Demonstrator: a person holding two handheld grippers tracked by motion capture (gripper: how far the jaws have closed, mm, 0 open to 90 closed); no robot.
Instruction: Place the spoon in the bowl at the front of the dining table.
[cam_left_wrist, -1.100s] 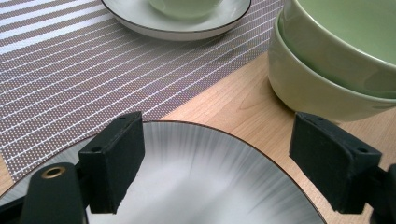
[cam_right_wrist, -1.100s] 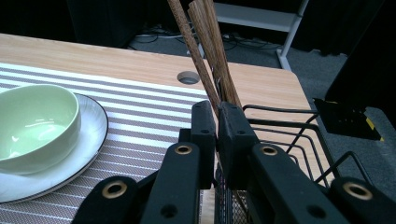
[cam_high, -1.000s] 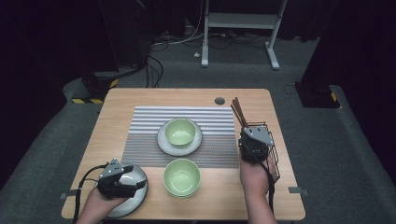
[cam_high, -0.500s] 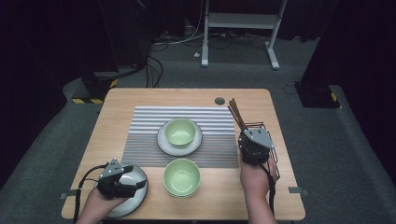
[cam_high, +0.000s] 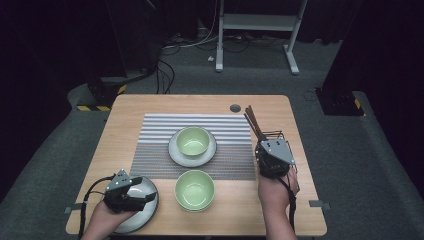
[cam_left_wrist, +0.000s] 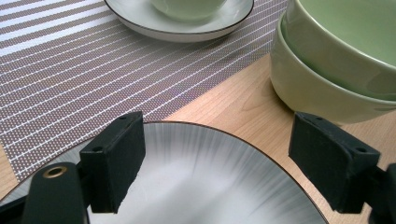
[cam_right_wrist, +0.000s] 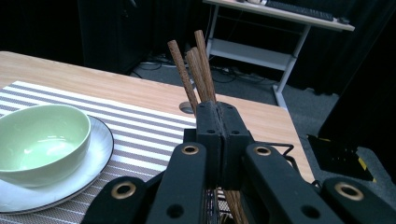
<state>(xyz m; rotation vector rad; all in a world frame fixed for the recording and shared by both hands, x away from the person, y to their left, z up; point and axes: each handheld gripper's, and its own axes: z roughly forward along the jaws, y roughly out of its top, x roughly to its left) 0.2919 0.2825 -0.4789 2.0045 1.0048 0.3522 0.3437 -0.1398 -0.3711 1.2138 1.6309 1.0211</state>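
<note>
A: Dark room, wooden worktop (cam_high: 150, 105), striped mat (cam_high: 155, 145) in the middle.

B: Right tool (cam_right_wrist: 217, 121)?

A: Clamped on chopsticks (cam_right_wrist: 198, 70) standing in a wire basket (cam_high: 274, 135) right of the mat.

B: Left tool (cam_left_wrist: 219, 154)?

A: Jaws wide over a grey plate (cam_left_wrist: 205, 186), just left of stacked green bowls (cam_left_wrist: 336, 60).

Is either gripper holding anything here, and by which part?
The right gripper is shut on the wooden chopsticks, around mid-length, above the wire basket. The left gripper is open over the grey plate, holding nothing.
</note>
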